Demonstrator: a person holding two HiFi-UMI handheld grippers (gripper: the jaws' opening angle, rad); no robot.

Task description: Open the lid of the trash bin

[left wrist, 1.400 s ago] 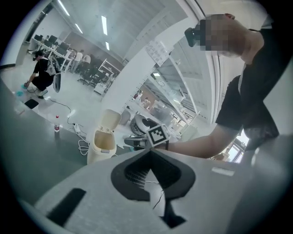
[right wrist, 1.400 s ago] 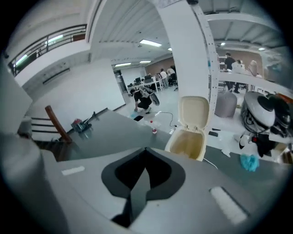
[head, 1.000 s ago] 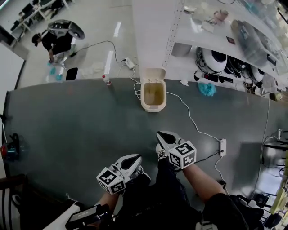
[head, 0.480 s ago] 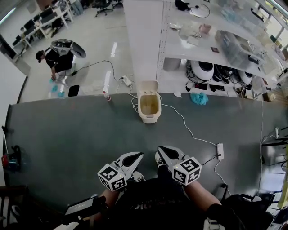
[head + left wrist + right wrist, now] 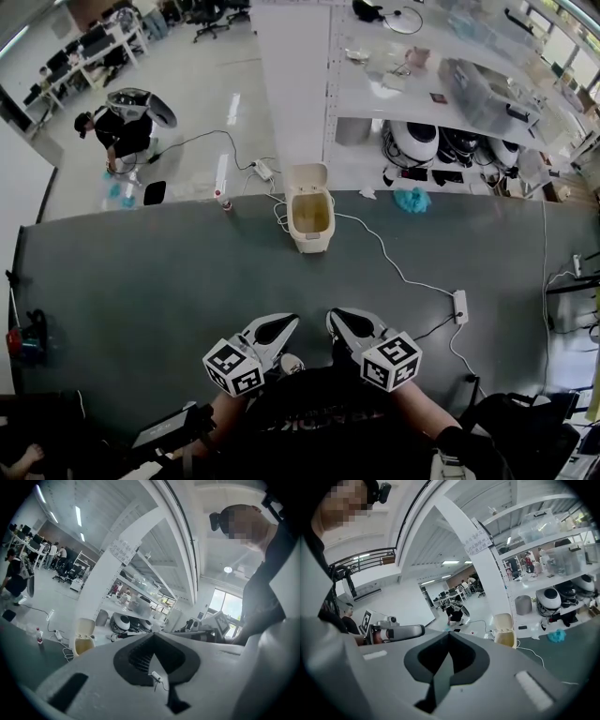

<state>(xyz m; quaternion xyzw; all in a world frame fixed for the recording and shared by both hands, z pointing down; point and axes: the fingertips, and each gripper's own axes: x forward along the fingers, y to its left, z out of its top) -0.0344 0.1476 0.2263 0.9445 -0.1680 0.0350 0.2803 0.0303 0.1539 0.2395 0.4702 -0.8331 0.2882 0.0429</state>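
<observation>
The cream trash bin (image 5: 311,221) stands at the far edge of the dark grey mat (image 5: 131,281), its lid tipped up and back, its inside showing. It also appears small in the left gripper view as the bin (image 5: 83,639) and in the right gripper view as the bin (image 5: 505,631). My left gripper (image 5: 281,322) and right gripper (image 5: 339,317) hover side by side close to my body, far short of the bin. Both point roughly level toward it with jaws together and nothing between them, as seen on the left gripper (image 5: 153,635) and the right gripper (image 5: 449,634).
A white cable (image 5: 394,264) runs from the bin to a power strip (image 5: 460,306). Behind the bin rise a white pillar (image 5: 291,84) and shelves (image 5: 441,84) full of gear. A blue cloth (image 5: 409,199), a bottle (image 5: 226,202) and a crouching person (image 5: 117,131) are beyond the mat.
Both grippers have lifted and drawn back toward my body. The bin looks smaller and farther away. Its lid stays open.
</observation>
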